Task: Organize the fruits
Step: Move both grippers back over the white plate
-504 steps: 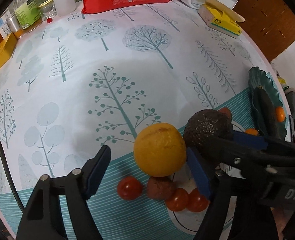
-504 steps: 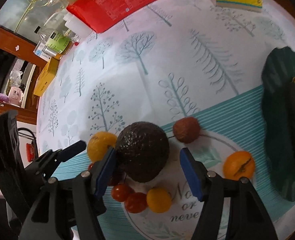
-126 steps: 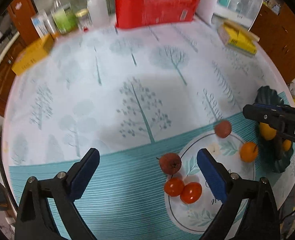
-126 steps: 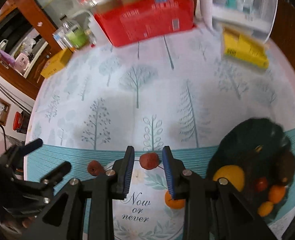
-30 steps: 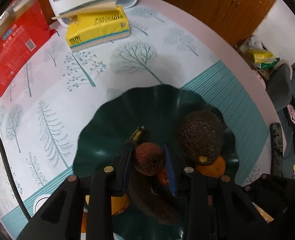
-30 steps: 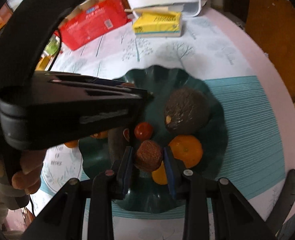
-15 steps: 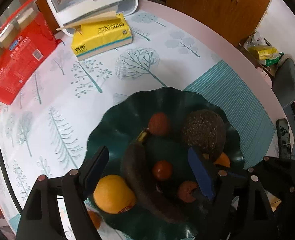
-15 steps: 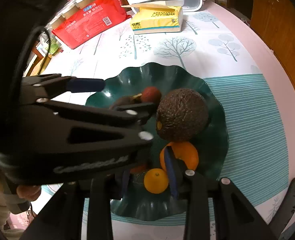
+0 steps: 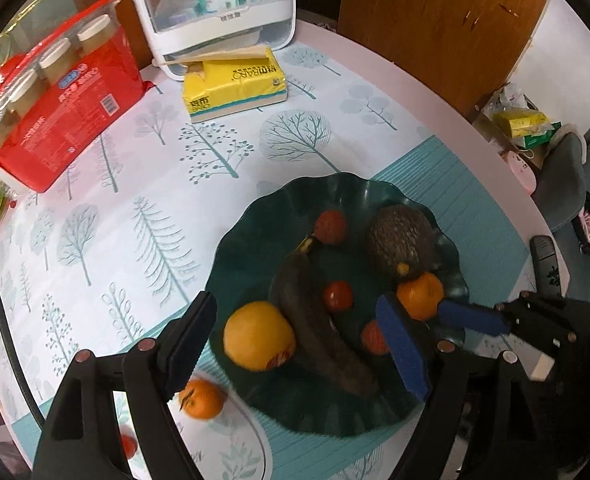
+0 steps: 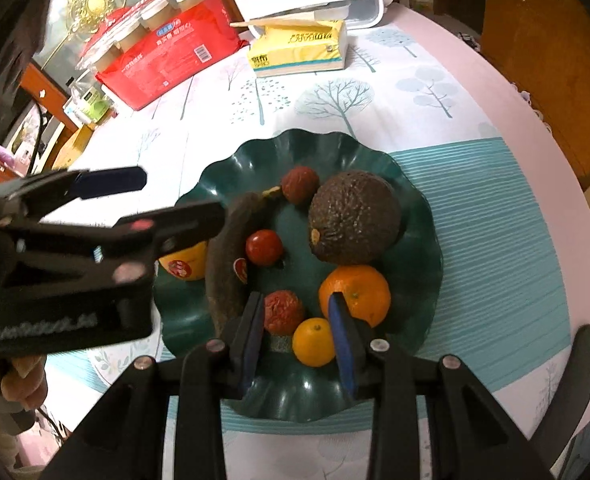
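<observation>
Both hand-held grippers, my left [image 9: 295, 340] and right [image 10: 297, 328], gape empty above the green plate [image 10: 419, 216] mid-frame; lychee [image 10: 283, 312] lies between my right fingers, untouched

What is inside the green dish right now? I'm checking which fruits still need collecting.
The green dish holds an avocado, banana, large orange, two tangerines, a cherry tomato and two wrinkled red fruits. The left hand-held gripper hides part of it.
</observation>
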Demonstrator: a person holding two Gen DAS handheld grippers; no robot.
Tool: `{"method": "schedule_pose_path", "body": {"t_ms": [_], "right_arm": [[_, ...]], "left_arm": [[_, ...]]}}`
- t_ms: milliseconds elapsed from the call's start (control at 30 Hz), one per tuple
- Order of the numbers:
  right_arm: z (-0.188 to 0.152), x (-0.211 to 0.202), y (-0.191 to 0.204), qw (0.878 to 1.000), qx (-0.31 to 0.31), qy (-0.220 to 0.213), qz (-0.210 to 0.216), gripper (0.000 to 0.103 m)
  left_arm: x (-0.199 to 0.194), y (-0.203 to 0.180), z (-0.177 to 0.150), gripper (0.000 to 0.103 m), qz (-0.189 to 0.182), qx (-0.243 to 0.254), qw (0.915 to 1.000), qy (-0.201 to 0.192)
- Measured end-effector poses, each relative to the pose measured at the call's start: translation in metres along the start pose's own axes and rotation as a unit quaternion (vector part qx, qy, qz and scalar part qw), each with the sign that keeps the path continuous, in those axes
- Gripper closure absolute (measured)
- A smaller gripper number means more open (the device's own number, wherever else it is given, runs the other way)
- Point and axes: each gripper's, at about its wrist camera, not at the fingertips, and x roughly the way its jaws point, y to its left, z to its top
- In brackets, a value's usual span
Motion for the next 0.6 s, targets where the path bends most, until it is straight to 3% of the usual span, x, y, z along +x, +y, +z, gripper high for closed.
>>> {"method": "schedule_pose_path", "body": {"t_ms": [367, 600], "right_arm": [[-0.008, -0.045, 0.041, 0.999, 0.022, -0.045, -0.001, 0.063], [-0.012, -0.076, 0.080, 0.996, 0.025, -0.084, -0.006, 0.063]], "left_arm": [[-0.083, 0.042, -0.039, 0.013, -0.023, -0.006, 0.9989, -0.040], [-0.125, 0.077, -0.065, 0.012, -0.024, -0.010, 0.9973, -0.069]]}}
